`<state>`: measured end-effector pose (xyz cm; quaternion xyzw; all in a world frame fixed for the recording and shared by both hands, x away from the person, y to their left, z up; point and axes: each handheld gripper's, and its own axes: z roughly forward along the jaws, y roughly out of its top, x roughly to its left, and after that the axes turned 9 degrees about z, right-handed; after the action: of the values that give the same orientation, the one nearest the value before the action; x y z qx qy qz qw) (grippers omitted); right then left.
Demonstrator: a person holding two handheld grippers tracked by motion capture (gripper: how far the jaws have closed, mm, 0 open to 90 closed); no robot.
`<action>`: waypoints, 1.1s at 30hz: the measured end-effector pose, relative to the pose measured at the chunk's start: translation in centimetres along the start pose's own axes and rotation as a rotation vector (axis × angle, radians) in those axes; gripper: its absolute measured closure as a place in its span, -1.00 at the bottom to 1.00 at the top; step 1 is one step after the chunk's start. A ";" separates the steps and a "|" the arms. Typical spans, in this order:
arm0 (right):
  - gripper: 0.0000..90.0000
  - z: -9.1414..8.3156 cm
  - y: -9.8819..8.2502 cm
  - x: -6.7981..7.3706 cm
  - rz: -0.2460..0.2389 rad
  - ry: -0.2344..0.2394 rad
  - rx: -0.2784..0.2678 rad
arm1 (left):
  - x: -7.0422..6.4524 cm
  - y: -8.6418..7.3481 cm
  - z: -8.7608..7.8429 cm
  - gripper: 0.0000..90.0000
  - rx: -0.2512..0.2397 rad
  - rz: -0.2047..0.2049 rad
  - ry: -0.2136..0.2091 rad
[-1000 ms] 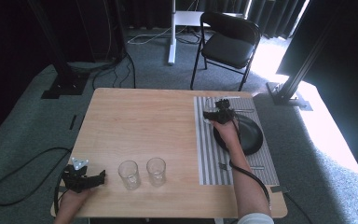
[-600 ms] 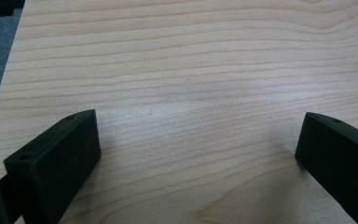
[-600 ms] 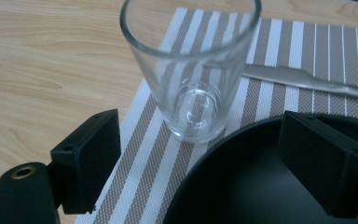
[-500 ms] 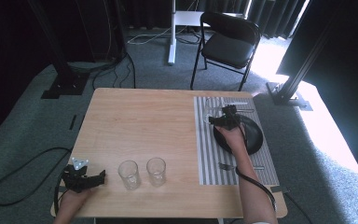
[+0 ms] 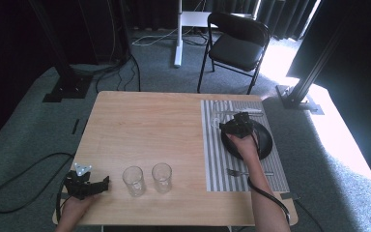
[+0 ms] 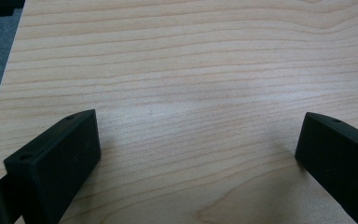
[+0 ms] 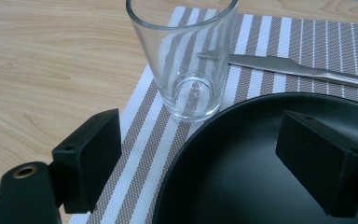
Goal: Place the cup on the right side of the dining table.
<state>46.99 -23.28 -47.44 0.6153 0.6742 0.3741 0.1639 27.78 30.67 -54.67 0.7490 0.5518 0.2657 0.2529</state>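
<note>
My right gripper (image 5: 231, 126) hovers open over the far left part of a black plate (image 5: 260, 140) on a striped placemat (image 5: 222, 159). In the right gripper view its jaws (image 7: 203, 137) stand wide apart with nothing between them, and an empty clear glass (image 7: 186, 60) stands upright on the mat just ahead, beside the plate's rim (image 7: 242, 121). That glass (image 5: 216, 117) is near the mat's far left corner. My left gripper (image 5: 101, 184) rests open at the table's near left corner; its jaws (image 6: 196, 135) frame bare wood.
Two empty glasses (image 5: 133, 180) (image 5: 162, 177) stand side by side near the front edge, right of the left gripper. A knife (image 7: 303, 71) lies on the mat beyond the plate. A fork (image 5: 241, 172) lies on the mat's near part. A black chair (image 5: 236, 46) stands behind the table.
The right gripper has drifted a little back toward the person over the plate. The left gripper and the two front glasses have not moved.
</note>
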 end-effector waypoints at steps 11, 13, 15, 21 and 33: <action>-0.68 -2.1 -1.0 -0.7 0.002 -0.006 -0.017 | 0.0 0.0 0.0 -0.99 0.000 0.000 0.000; -0.68 -2.4 -1.2 -0.8 0.005 -0.004 -0.015 | 0.0 0.0 0.0 -0.99 0.000 0.000 0.000; -0.68 -2.6 -1.3 -0.9 0.004 -0.005 -0.017 | 0.0 0.0 0.0 -0.99 0.000 0.000 0.000; -0.68 -3.6 -2.1 -1.6 0.008 -0.005 -0.021 | 0.0 0.0 0.0 -0.99 -0.002 -0.001 0.000; -0.68 -5.6 -3.5 -2.7 0.021 -0.022 -0.036 | 0.0 0.0 0.0 -0.99 0.000 -0.001 0.000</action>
<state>41.20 -27.38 -46.89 0.6232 0.6591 0.3813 0.1786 27.79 30.67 -54.67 0.7487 0.5521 0.2656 0.2531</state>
